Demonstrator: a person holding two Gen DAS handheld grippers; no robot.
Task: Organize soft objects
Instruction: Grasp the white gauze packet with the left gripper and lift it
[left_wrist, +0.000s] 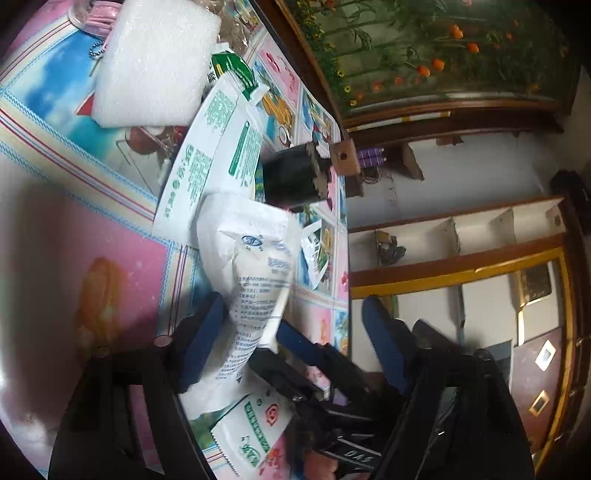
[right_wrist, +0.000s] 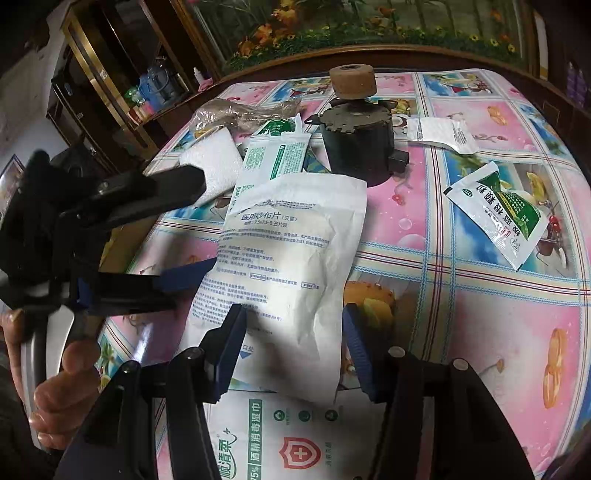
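Observation:
A white gauze packet with blue print (right_wrist: 288, 258) lies on the patterned tablecloth (right_wrist: 480, 295); it also shows in the left wrist view (left_wrist: 255, 273). My right gripper (right_wrist: 291, 347) is open, its blue pads either side of the packet's near end. My left gripper (left_wrist: 251, 332) holds blue pads around the packet's edge; it enters the right wrist view from the left (right_wrist: 177, 236). A white foam pad (left_wrist: 155, 66), a green-print pouch (left_wrist: 214, 147) and a wet-wipe packet (right_wrist: 295, 435) lie nearby.
A black motor with a cork wheel (right_wrist: 354, 144) stands behind the packets. A green sachet (right_wrist: 498, 214) and a torn white sachet (right_wrist: 443, 134) lie at the right. A crumpled plastic bag (right_wrist: 240, 114) is at the back. Cabinets stand beyond the table edge.

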